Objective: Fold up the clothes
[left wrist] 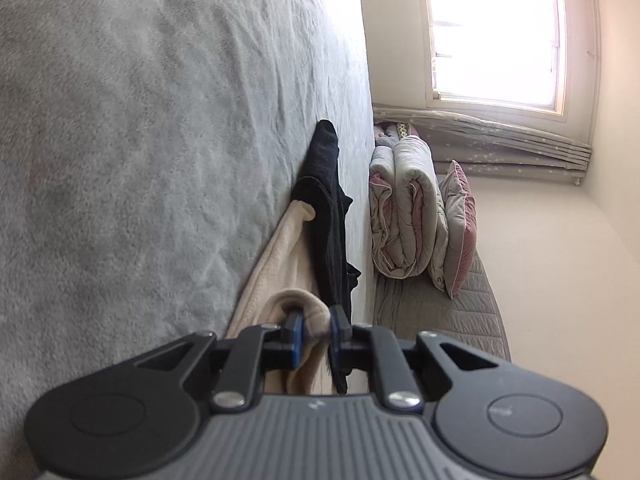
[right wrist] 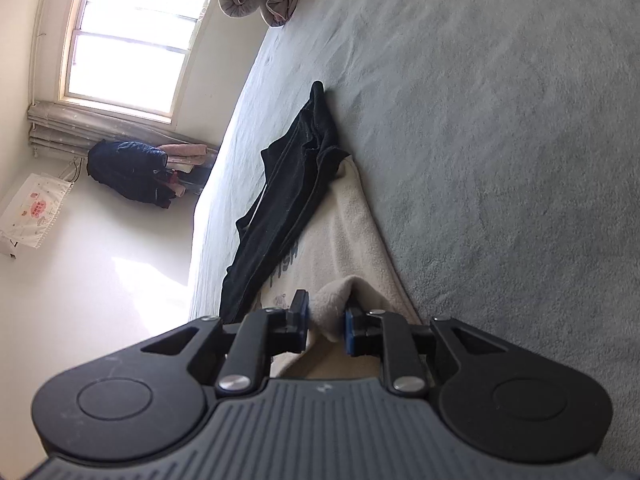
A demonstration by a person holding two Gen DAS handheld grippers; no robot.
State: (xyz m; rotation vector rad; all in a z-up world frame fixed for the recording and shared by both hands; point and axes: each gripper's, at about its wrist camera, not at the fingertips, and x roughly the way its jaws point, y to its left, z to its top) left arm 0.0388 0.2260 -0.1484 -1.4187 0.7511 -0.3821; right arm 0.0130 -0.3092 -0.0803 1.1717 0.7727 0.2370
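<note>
Both the left gripper point(left wrist: 316, 330) and the right gripper point(right wrist: 327, 322) pinch bunched edges of the cream fleece garment point(right wrist: 344, 216) on the grey bed point(right wrist: 500, 160), seemingly to carry that edge over in a fold, a black garment point(right wrist: 288, 184) lying across it.

left wrist: rolled sideways, low over bed point(left wrist: 140, 140) | right wrist: likewise | shared: window point(left wrist: 496, 32), bed

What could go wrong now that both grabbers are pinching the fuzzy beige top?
1. The black garment lies on the beige fleece top; lifting could drag it along or tumble it into the fold.
2. The left gripper and right gripper each pinch only a small bunch of fleece, so it might slip out.
3. Both garments lie near the edge of the grey bed cover; a pull could slide them off.
</note>
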